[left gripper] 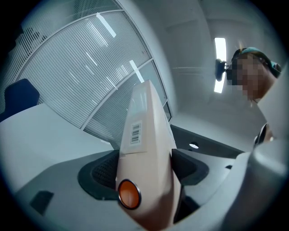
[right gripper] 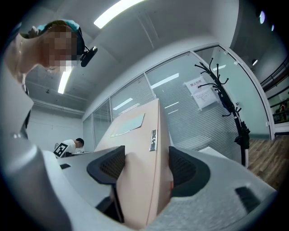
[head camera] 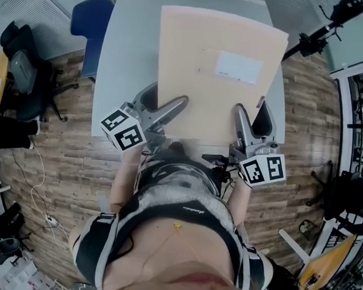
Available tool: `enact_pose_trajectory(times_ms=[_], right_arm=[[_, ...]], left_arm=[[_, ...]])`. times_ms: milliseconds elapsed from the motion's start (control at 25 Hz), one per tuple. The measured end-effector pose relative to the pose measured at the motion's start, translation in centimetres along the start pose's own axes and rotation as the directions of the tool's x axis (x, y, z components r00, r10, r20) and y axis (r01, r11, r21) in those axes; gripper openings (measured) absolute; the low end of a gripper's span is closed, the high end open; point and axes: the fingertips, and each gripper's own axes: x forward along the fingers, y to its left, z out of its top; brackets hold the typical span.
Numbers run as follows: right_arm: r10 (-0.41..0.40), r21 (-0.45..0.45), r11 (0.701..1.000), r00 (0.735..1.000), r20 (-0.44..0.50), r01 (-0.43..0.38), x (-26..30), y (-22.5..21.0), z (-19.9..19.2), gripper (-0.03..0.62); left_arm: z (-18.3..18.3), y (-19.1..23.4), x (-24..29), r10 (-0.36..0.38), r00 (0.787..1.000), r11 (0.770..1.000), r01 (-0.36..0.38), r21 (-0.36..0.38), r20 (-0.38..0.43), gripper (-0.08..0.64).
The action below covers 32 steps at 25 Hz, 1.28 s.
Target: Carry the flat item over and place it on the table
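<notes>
A flat beige cardboard parcel (head camera: 218, 73) with a white label hangs over the grey table (head camera: 122, 59), held by its near edge. My left gripper (head camera: 182, 102) is shut on the parcel's near left part, my right gripper (head camera: 239, 111) on its near right part. In the left gripper view the parcel (left gripper: 144, 149) stands edge-on between both pads, with a barcode sticker and an orange dot on it. In the right gripper view the parcel (right gripper: 140, 180) is likewise squeezed between the dark pads. I cannot tell whether its far edge touches the table.
A blue chair (head camera: 90, 27) stands at the table's far left corner. A black office chair (head camera: 24, 72) is at the left on the wood floor. A coat stand (head camera: 324, 27) leans at the far right. White frames (head camera: 319, 239) stand at the right.
</notes>
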Motion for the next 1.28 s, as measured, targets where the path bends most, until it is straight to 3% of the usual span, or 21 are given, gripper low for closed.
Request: enact_pose_trajectory(times_ms=[240,560,1280], right_arm=[[-0.031,-0.008,0.999,0.999,0.014,0.031,1.1,-0.7,-0.1,0.293],[-0.037,0.012,0.999,0.999,0.027,0.036,2.9,-0.7,-0.9,0.288],[0.059,0.035,0.998,0.998,-0.019,-0.058,7.5,-2.0,-1.0,0.285]], left_arm=[[0.4,1.3,1.5,-0.024,1.0,1.0,0.024,0.004,-0.011,0.354],[1.5,3.1,1.7,0.018,1.0,0.999,-0.017,0.039,-0.016,0.354],[2.9,5.4,2.3,0.121,0.992,0.991,-0.123,0.049,0.045,0.354]])
